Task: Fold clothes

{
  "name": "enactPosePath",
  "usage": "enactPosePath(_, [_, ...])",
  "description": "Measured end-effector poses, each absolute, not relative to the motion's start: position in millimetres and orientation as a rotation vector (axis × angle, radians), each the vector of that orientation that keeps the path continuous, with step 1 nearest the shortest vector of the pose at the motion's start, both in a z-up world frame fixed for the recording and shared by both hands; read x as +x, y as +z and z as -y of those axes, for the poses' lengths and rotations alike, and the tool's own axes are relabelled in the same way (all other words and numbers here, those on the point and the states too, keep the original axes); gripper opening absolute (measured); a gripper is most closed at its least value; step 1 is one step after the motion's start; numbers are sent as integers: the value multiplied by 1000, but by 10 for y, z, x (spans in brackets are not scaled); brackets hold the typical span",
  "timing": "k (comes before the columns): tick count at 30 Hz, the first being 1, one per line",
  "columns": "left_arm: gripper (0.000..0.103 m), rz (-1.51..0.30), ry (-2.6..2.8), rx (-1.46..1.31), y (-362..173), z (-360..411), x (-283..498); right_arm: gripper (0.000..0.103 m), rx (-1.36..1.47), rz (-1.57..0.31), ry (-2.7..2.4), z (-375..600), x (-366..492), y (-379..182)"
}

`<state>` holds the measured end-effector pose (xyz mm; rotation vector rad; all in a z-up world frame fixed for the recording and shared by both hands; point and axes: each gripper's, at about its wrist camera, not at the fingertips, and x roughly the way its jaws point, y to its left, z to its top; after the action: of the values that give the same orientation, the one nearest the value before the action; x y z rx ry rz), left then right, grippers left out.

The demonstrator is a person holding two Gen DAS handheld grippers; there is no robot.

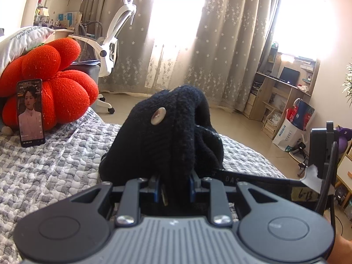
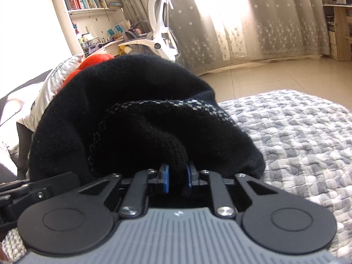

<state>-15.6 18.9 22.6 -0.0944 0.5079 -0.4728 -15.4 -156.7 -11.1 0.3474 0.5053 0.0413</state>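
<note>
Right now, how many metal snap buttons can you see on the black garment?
1. A silver button sits on the raised fold of the black knit garment, above the left gripper. None shows where the right gripper pinches; folds may hide more.

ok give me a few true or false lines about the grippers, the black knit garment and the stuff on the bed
1. Both grippers pinch the black knit garment. True: the left gripper and the right gripper each have cloth between the blue pads.
2. The garment lies folded flat. False: it is bunched and lifted.
3. A phone leans against a red cushion on the quilt. True.
4. The phone screen is dark. False: it is lit and shows a person.
5. The garment has a metal button. True.
</note>
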Motion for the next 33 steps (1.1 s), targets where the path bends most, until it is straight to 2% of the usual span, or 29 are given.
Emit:
enactPosePath(13, [24, -455, -594, -131, 283, -95, -150, 15, 134, -365, -158, 1896, 86, 28])
enactPosePath(33, [24, -539, -703, -222, -55, 514, 480, 15, 256, -325, -355, 2509, 350, -116])
